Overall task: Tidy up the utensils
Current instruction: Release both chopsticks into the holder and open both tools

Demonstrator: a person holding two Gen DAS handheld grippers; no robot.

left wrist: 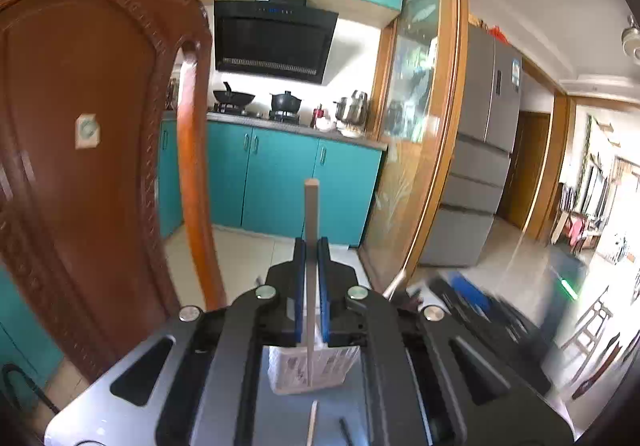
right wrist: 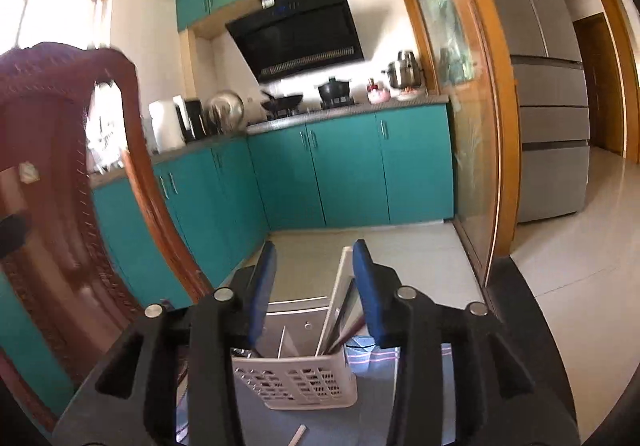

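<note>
Left gripper [left wrist: 311, 246] clamps chopstick [left wrist: 311, 213].

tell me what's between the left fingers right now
A single pale chopstick, standing upright and pinched between the blue pads of the left gripper, above the white basket. The left wrist view shows it.

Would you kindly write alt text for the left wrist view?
The left gripper is shut on an upright pale chopstick above a white slotted basket. A carved wooden chair fills the left; teal kitchen cabinets stand behind.
</note>
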